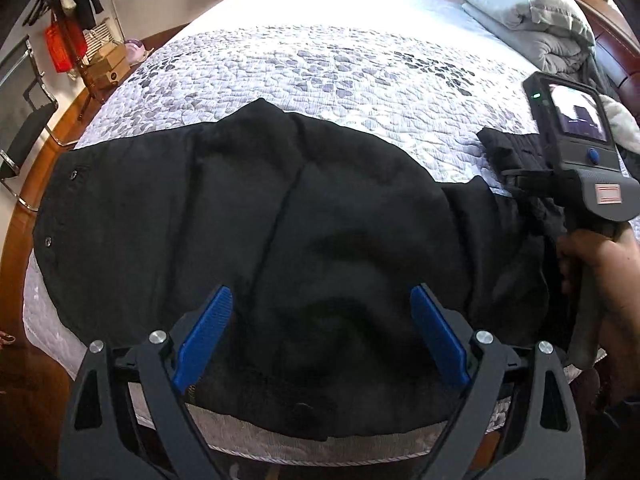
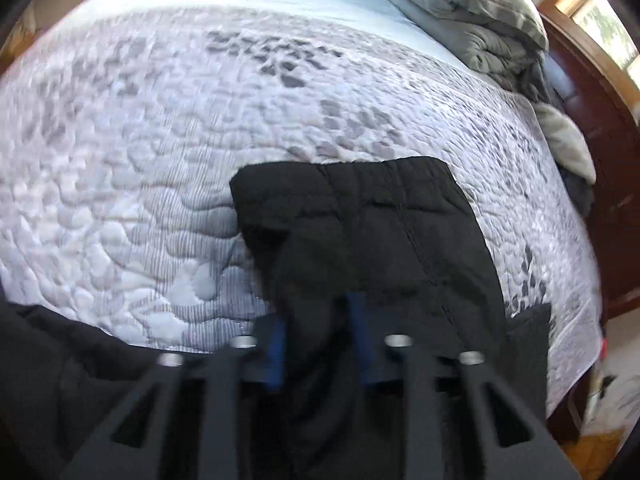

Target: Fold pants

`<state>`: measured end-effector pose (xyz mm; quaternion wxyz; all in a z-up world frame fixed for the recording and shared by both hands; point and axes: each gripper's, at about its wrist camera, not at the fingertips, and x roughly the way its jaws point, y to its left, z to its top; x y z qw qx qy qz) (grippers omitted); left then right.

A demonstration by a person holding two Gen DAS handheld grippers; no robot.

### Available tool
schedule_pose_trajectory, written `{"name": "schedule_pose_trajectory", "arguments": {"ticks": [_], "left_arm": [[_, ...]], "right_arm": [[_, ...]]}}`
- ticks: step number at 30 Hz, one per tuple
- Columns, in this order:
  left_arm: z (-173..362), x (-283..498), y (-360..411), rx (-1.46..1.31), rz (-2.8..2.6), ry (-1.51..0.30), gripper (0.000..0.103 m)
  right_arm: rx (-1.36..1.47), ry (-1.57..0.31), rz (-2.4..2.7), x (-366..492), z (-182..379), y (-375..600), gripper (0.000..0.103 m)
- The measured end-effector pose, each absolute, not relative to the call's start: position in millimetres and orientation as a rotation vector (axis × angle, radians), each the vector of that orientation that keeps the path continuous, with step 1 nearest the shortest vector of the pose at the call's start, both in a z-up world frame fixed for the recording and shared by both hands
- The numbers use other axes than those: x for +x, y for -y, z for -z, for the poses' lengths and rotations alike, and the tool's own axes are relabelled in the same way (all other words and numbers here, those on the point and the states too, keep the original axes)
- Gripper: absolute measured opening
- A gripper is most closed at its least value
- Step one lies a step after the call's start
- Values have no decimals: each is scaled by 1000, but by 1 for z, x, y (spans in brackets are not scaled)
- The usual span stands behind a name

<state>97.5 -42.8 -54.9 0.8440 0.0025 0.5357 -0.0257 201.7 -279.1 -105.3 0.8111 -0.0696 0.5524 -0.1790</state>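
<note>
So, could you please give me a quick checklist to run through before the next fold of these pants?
1. Right gripper shut on the black pants: ok, fabric sits between its jaws.
2. Left gripper free to grasp: ok, jaws wide open above the fabric.
3. Cloth flat: not ok, wrinkled near the left gripper.
4. Bedspread beyond has room: ok.
5. Grey duvet out of the way: ok, at the far corner.
6. Layers pinched: cannot tell.

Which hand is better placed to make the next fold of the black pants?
Probably the right: its tongs are shut on the pants. The left tongs hang open above the cloth, holding nothing.
</note>
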Motion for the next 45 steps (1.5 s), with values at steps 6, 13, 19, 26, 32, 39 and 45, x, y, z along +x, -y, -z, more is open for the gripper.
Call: {"name": "schedule_pose_trajectory", "arguments": {"ticks": [6, 13, 19, 26, 32, 39, 45], "left_arm": [[51, 97, 50, -80, 50, -1094, 91], [48, 99, 90, 56, 82, -1081, 91], [52, 93, 104, 101, 104, -1093, 91], [56, 86, 123, 92, 174, -1095, 91], [68, 81, 141, 112, 229, -1161, 91], [74, 68, 140, 67, 253, -1151, 91], [103, 68, 150, 60, 260, -1224, 90]], "right_arm": [[27, -1053, 330, 163, 55, 309, 5], [139, -934, 390, 106, 4, 366, 5], [274, -895, 502, 46, -5, 440, 5], [377, -948, 591, -5, 27, 493, 17], [444, -1028, 607, -36, 60, 517, 31], [545, -1036, 578, -54, 78, 536, 23], [577, -978, 541, -73, 69, 542, 18]]}}
